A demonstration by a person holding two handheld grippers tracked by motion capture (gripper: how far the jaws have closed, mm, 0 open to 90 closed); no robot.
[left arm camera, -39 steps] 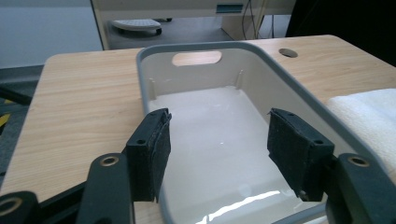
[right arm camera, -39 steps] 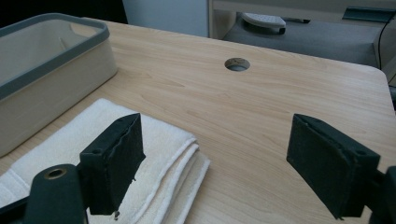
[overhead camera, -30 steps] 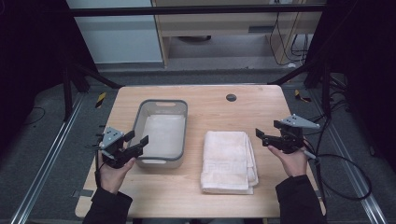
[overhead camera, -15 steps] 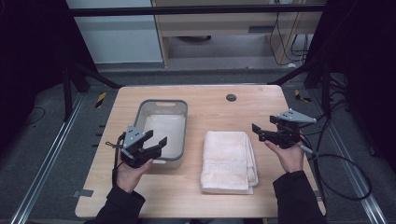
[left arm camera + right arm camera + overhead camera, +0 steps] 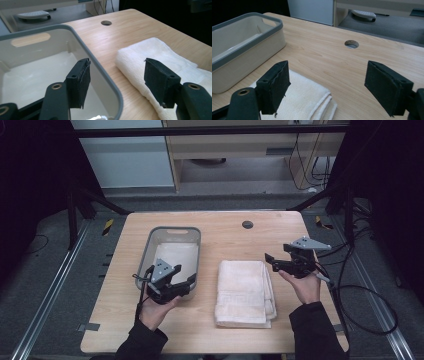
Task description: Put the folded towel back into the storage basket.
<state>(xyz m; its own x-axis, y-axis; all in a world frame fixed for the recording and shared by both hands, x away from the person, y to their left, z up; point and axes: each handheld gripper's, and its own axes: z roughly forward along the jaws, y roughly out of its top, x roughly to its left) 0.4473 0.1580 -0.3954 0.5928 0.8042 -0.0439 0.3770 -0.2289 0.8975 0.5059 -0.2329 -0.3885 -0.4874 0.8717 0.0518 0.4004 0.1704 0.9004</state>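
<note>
From the high view, the folded white towel (image 5: 245,292) lies on the wooden table (image 5: 225,232), just right of the grey-rimmed bin (image 5: 172,255). The left gripper (image 5: 187,285) hovers over the bin's near right corner; its jaws have just been opening, with nothing between them. The right gripper (image 5: 270,261) hangs just right of the towel's far end — jaws apart, empty.

In the left gripper view, the spread jaws straddle the bin's rim (image 5: 100,67) and the towel's edge (image 5: 140,67), gripping neither.

In the right gripper view, the wide-open jaws frame the towel's corner (image 5: 309,100) — the table's round hole (image 5: 351,44) lies beyond.
</note>
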